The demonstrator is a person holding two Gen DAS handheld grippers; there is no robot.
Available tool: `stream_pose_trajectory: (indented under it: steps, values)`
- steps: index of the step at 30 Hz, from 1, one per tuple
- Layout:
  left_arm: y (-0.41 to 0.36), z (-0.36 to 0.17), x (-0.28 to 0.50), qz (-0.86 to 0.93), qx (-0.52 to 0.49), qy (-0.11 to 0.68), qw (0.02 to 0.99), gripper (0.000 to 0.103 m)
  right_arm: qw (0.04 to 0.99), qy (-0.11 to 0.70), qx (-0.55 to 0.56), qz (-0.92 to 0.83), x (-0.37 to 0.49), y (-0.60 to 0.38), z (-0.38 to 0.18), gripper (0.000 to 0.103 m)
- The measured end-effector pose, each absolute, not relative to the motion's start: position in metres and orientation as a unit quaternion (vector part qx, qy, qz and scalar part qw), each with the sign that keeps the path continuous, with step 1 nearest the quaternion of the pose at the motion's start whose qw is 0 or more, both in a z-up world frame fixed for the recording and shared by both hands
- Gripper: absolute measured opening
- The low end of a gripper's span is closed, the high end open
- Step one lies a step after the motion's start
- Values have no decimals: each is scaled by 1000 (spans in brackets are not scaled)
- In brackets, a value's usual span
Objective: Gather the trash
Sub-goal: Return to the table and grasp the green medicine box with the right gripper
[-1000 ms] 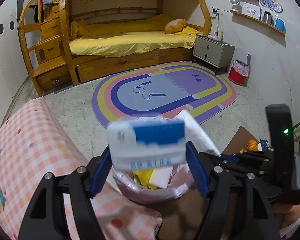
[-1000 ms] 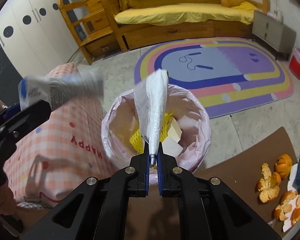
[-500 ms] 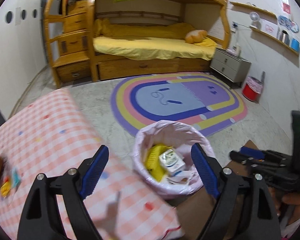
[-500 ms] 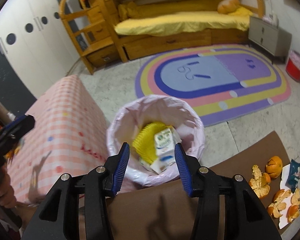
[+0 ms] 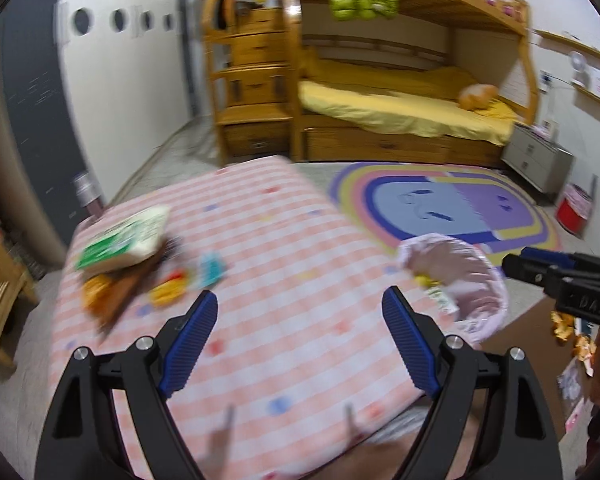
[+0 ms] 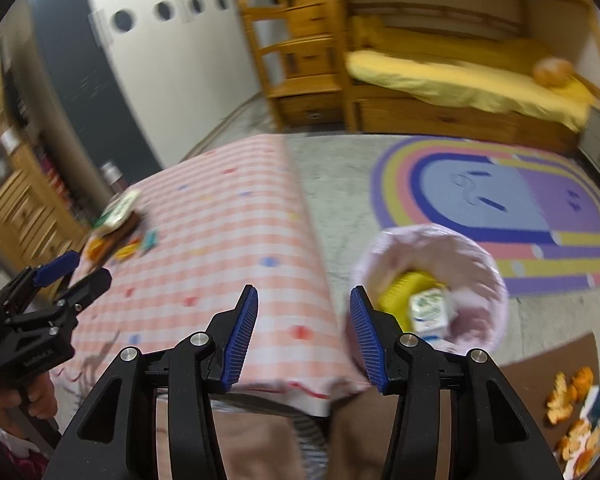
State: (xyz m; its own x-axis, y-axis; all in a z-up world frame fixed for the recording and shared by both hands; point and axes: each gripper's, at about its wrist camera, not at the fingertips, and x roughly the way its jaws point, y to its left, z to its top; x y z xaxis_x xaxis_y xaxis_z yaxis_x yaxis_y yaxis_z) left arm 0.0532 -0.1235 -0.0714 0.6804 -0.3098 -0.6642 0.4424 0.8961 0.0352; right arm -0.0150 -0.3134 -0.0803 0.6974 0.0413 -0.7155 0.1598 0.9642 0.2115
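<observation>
My left gripper (image 5: 298,342) is open and empty above the pink checked table (image 5: 284,280). My right gripper (image 6: 302,330) is open and empty over the table's near edge, just left of the pink-lined trash bin (image 6: 484,276). The bin holds a small white carton (image 6: 428,312) and a yellow net. It also shows in the left wrist view (image 5: 482,280). A green-and-white packet (image 5: 128,236), an orange wrapper (image 5: 96,294), a yellow piece (image 5: 168,290) and a teal wrapper (image 5: 212,268) lie at the table's far left. The left gripper also shows in the right wrist view (image 6: 60,280).
Orange peels (image 6: 572,404) and a wrapper lie on a brown board at the lower right. A rainbow rug (image 6: 496,204) covers the floor beyond the bin. A wooden bunk bed (image 5: 400,104) and stair drawers stand at the back. A red bin (image 5: 574,208) stands by the right wall.
Both grippers opened: the left dropped the white-and-blue carton into the bin, the right let go of the bag's rim. Both views have swung left toward the table's litter.
</observation>
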Motion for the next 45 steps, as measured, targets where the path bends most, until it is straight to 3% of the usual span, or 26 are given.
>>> stream_pose_trajectory:
  steps: [12,16,24,28,29,31,33,39,45]
  values:
    - [27,-87,83,-37,36,368,928,82,911,406,50,54,36,-204,-77,51]
    - [60,-89,97,-11,33,366,930,82,912,403,19,79,66,-174,-72,68]
    - [102,-99,136,15,25,381,924,82,908,395,-41,133,151,-100,-73,68]
    - [106,-100,152,18,27,382,923,82,908,392,-57,138,198,-79,-77,74]
    - [107,-100,157,17,27,383,923,82,906,395,-56,142,210,-75,-78,72]
    - [108,-101,163,18,28,383,923,82,903,403,-46,144,231,-70,-80,45]
    - [108,-103,170,18,30,386,922,82,901,408,-48,139,248,-65,-83,33]
    - [110,-109,185,21,26,395,918,82,884,449,-48,125,288,-65,-99,32]
    - [114,-112,192,13,20,401,916,82,867,469,-48,160,251,-78,-94,34]
